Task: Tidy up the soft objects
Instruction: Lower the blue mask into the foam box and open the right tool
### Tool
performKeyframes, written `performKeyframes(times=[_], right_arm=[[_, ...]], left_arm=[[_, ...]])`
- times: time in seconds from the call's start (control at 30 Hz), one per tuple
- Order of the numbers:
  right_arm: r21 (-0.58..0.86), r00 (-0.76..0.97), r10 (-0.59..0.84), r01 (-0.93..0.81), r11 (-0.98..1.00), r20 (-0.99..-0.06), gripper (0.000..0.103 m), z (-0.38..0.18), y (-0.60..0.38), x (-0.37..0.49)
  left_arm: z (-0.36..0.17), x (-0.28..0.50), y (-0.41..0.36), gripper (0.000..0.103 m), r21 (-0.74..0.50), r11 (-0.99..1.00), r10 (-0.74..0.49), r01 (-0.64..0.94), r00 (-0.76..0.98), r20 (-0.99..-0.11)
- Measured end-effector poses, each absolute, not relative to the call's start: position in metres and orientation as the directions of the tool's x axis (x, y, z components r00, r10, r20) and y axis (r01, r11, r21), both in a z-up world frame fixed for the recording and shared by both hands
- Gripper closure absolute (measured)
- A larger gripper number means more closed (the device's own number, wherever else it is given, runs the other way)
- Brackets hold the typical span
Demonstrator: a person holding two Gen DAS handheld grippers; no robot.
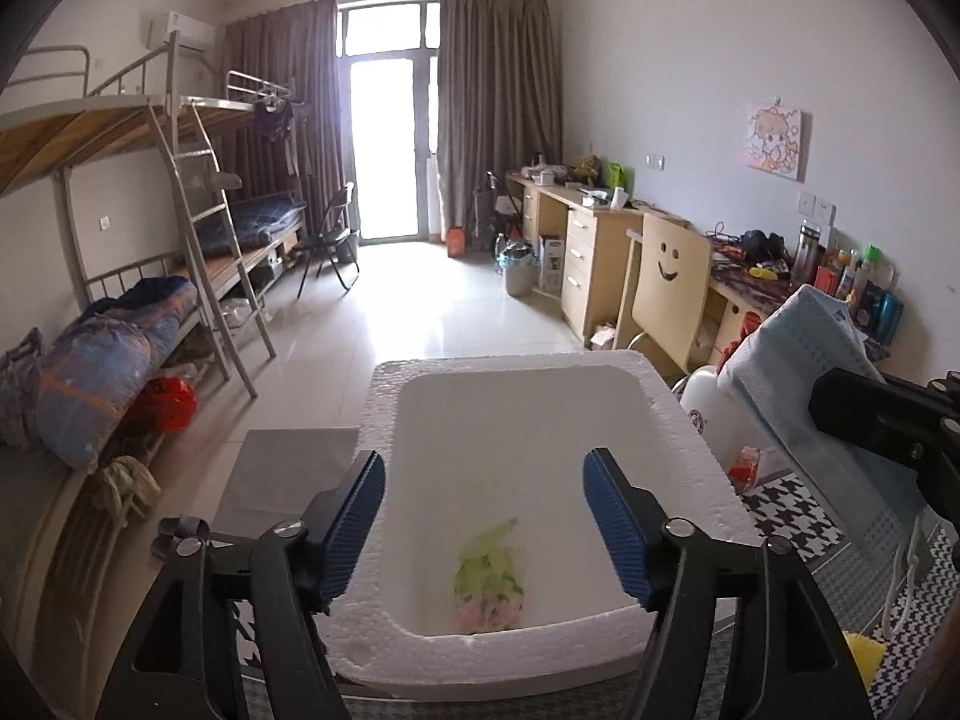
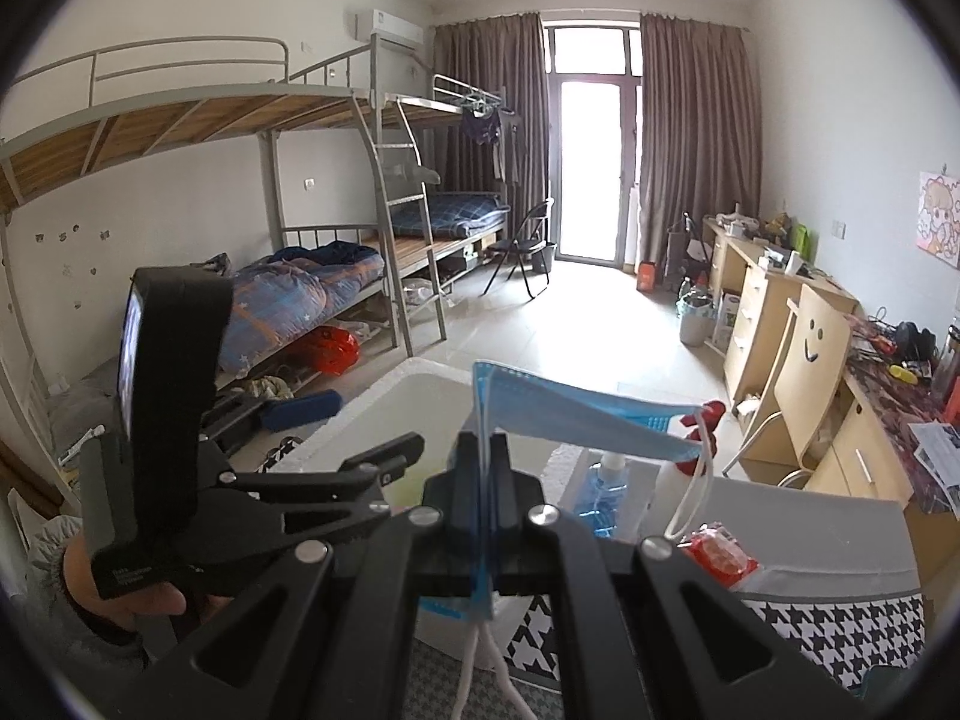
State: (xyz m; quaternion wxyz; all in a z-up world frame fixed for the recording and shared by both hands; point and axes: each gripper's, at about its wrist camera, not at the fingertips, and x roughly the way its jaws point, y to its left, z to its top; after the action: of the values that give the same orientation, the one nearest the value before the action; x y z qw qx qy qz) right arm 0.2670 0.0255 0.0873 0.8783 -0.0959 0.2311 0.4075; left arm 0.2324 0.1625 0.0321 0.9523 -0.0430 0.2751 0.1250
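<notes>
A white foam box (image 1: 384,408) stands on the houndstooth-covered table (image 1: 792,516). A green and pink soft bag (image 1: 492,582) lies inside it near the front wall. My left gripper (image 1: 483,516) is open above the box, its blue pads (image 1: 354,522) on either side of the bag. My right gripper (image 2: 483,468) is shut on a blue face mask (image 2: 576,408), held above the box's right side; the mask also shows in the left wrist view (image 1: 804,378). The mask's white ear loops (image 2: 696,480) hang down.
A blue liquid bottle (image 2: 606,498), a red spray head (image 2: 708,414) and a red packet (image 2: 720,552) sit right of the box. A smiley-face chair (image 1: 666,282) and cluttered desk (image 1: 594,228) stand at right. Bunk beds (image 1: 150,240) line the left wall.
</notes>
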Motion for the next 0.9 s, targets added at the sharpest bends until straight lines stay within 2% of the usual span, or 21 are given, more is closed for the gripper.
performKeyframes(times=[0.07, 0.2, 0.33, 0.9], right_arm=[[0.018, 0.561, 0.671, -0.76, 0.649, -0.484, 0.099, 0.087, 0.026, 0.267], [0.019, 0.561, 0.676, -0.763, 0.646, -0.478, 0.099, 0.089, 0.027, 0.268], [0.013, 0.555, 0.682, -0.771, 0.636, -0.476, 0.099, 0.089, 0.032, 0.266], [0.012, 0.493, 0.692, -0.81, 0.586, -0.527, 0.098, 0.079, 0.066, 0.266]], left_arm=[[0.035, 0.226, 0.165, 0.019, -0.014, 0.96, 0.232, -0.28, 0.821, -0.521], [0.04, 0.215, 0.17, 0.013, -0.016, 0.953, 0.254, -0.301, 0.83, -0.496], [0.043, 0.205, 0.176, 0.002, -0.019, 0.94, 0.291, -0.34, 0.832, -0.472], [0.042, 0.169, 0.2, 0.001, -0.025, 0.913, 0.352, -0.406, 0.819, -0.453]])
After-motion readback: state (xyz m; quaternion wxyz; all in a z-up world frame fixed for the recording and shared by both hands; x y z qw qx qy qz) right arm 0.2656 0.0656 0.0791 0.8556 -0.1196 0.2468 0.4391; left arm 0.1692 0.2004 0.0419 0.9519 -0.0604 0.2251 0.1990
